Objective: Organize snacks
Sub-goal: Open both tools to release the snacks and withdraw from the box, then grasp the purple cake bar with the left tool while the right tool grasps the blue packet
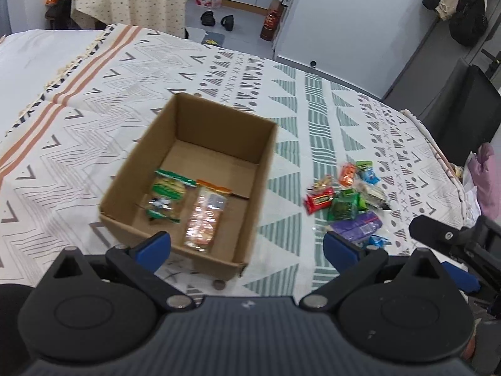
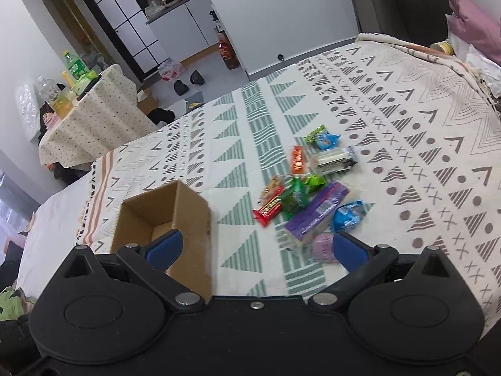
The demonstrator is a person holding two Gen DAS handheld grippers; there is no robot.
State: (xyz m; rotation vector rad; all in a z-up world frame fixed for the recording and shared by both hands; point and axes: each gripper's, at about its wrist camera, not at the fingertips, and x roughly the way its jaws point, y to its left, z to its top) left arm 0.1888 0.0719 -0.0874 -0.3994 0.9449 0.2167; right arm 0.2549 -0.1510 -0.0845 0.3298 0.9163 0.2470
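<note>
Open cardboard box [image 1: 200, 156] sat on patterned bedspread [image 1: 94, 109]; inside lay green packet [image 1: 167, 192] and orange packet [image 1: 205, 219]. Bright wrapped snacks [image 2: 308, 188] lay heaped just right of box. Left gripper [image 1: 247, 247] and right gripper [image 2: 258, 249] both gaped wide, empty.

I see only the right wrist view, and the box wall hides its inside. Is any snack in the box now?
Observer: Yes, two lie in the cardboard box: a green packet and an orange packet.
Operator: Where on the floor?
Observer: Side by side in the near half; the far half is bare.
Operator: Does the left claw hold something?
Observer: No, the left claw is open, with nothing between its fingers.
</note>
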